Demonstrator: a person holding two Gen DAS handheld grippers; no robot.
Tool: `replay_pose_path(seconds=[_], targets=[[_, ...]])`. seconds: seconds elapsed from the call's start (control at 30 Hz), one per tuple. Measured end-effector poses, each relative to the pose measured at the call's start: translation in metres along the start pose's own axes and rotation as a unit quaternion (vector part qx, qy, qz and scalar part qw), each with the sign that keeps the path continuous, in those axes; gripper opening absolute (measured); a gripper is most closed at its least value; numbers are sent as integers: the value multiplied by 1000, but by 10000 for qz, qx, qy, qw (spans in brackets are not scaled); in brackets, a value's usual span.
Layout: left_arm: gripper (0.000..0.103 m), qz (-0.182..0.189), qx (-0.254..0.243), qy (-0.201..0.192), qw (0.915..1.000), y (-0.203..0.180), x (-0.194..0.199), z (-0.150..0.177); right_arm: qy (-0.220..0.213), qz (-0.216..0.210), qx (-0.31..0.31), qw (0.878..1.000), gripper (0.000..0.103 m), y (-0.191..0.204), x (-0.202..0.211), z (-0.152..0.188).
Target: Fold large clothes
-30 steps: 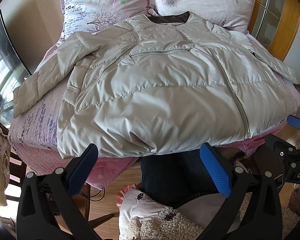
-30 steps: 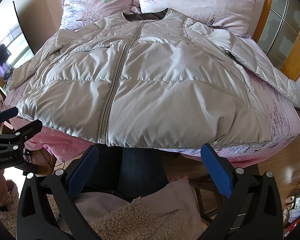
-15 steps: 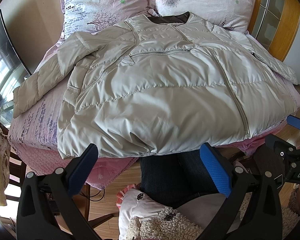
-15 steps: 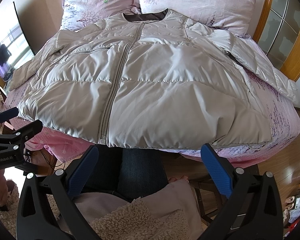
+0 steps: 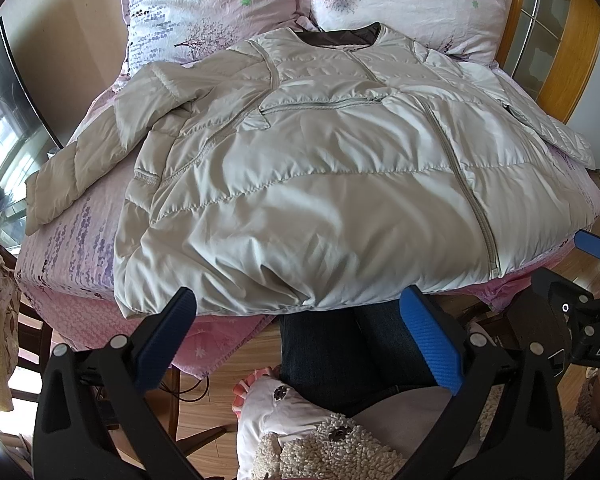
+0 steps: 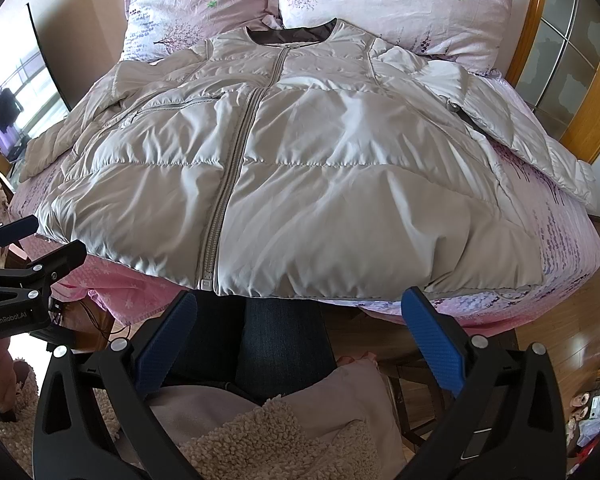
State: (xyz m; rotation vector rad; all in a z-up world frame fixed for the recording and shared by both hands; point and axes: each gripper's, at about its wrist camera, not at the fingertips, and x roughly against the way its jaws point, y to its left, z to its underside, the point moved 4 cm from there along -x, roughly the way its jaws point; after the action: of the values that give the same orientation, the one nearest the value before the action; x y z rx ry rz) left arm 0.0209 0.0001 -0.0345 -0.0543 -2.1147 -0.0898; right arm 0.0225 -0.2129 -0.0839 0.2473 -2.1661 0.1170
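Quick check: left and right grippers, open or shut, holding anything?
Left gripper: open, holding nothing, short of the puffer jacket hem.
Right gripper: open, holding nothing.

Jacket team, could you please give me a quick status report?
Left gripper open, right gripper open, both short of the hem. Jacket flat, zipped, sleeves out. Nothing on it.

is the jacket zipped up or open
Zipped shut: the zipper runs closed from hem to collar, and the jacket lies spread flat on the bed.
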Motion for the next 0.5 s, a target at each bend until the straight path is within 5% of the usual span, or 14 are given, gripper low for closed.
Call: replay_pose_path(seconds=[0.33,0.5], targets=[[101,487,119,46,9987,2,-4,1,-351,-44,-108,9993,102,-10,10,-12],[101,703,310,-13,9970,12,-3,-4,-703,-414,-805,9934,102,-51,16,-34]])
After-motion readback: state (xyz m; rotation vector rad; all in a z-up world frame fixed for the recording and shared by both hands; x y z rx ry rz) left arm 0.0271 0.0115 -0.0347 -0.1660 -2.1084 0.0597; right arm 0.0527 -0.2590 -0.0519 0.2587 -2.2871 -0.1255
